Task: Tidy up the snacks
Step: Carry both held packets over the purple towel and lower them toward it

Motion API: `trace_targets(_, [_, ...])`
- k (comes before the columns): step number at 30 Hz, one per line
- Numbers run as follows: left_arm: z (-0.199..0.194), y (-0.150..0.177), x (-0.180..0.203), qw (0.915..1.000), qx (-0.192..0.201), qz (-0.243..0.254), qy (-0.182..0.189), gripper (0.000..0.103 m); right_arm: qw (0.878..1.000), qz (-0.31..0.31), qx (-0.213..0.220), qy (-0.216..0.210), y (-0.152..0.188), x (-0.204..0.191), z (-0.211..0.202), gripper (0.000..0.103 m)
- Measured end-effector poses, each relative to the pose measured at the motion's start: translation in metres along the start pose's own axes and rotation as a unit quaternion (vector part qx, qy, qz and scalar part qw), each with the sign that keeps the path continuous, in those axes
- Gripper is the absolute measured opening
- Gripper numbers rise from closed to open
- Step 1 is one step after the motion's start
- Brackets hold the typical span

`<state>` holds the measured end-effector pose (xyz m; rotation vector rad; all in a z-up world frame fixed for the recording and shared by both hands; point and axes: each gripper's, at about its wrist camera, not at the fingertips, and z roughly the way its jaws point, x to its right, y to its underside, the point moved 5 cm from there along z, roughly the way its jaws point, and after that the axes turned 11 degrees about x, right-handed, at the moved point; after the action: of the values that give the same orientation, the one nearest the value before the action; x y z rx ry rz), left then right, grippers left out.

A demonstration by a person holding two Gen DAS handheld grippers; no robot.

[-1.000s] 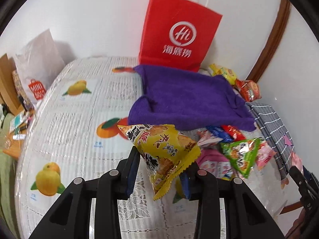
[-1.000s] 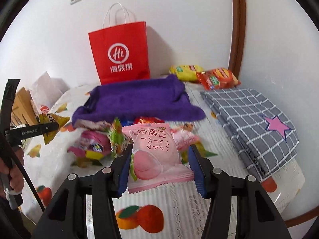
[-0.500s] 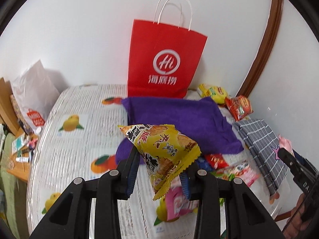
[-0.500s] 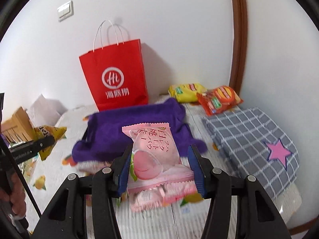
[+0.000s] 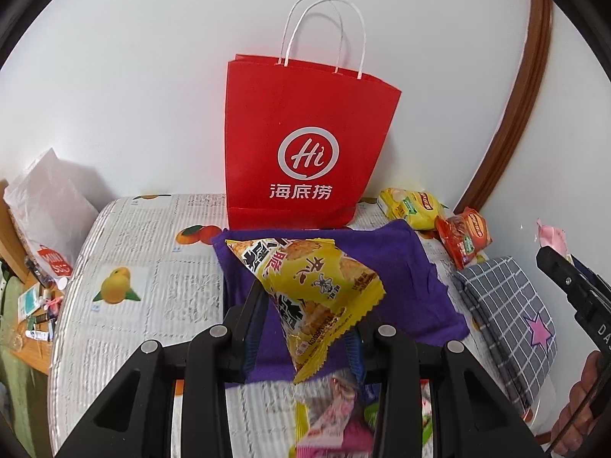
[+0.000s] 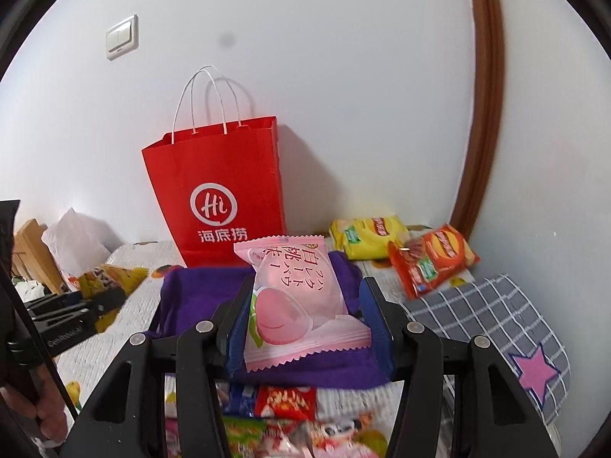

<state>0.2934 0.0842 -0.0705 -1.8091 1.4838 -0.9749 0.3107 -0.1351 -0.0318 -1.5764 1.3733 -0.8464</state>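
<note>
My left gripper (image 5: 305, 328) is shut on a yellow triangular snack packet (image 5: 309, 286), held in the air above a purple towel (image 5: 412, 278). My right gripper (image 6: 305, 324) is shut on a pink peach snack packet (image 6: 294, 297), also lifted over the purple towel (image 6: 191, 290). A red paper bag (image 5: 305, 152) with white handles stands upright against the wall behind the towel; in the right wrist view the red bag (image 6: 217, 198) shows its top open. Several loose snack packets (image 6: 286, 416) lie on the table below both grippers.
A yellow packet (image 6: 362, 236) and an orange packet (image 6: 431, 263) lie by the wall at the right. A folded grey checked cloth (image 6: 496, 324) with a pink star lies at the right edge. A white bag (image 5: 49, 210) stands left of the fruit-print tablecloth (image 5: 152, 267).
Both grippers have risen with their packets and moved toward the red bag, which now looms larger. The snack pile has dropped to the bottom of both views.
</note>
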Motion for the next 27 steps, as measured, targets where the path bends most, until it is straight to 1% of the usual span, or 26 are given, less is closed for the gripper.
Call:
trace_targets(11, [0.059,-0.021,-0.008,0.9999,-0.006,-0.014,-0.007,0.035,1.0,0.001,-0.024,-0.009,-0.001,-0.005,0.066,0.053])
trace_targets(16, [0.084,-0.022,-0.015,0.9995,-0.014,-0.027,-0.006,0.035,1.0,-0.003,-0.03,-0.007,0.0,-0.007,0.09,0.053])
trace_targets(19, [0.096,-0.018,-0.019,0.9994,-0.021,-0.026,-0.01,0.035,0.999,-0.003,-0.032,-0.009,0.001,-0.008,0.104,0.053])
trace_targets(27, [0.106,-0.018,-0.029,0.9992,-0.025,-0.025,-0.02,0.035,0.999,-0.002,-0.033,-0.024,-0.003,-0.019,0.131,0.053])
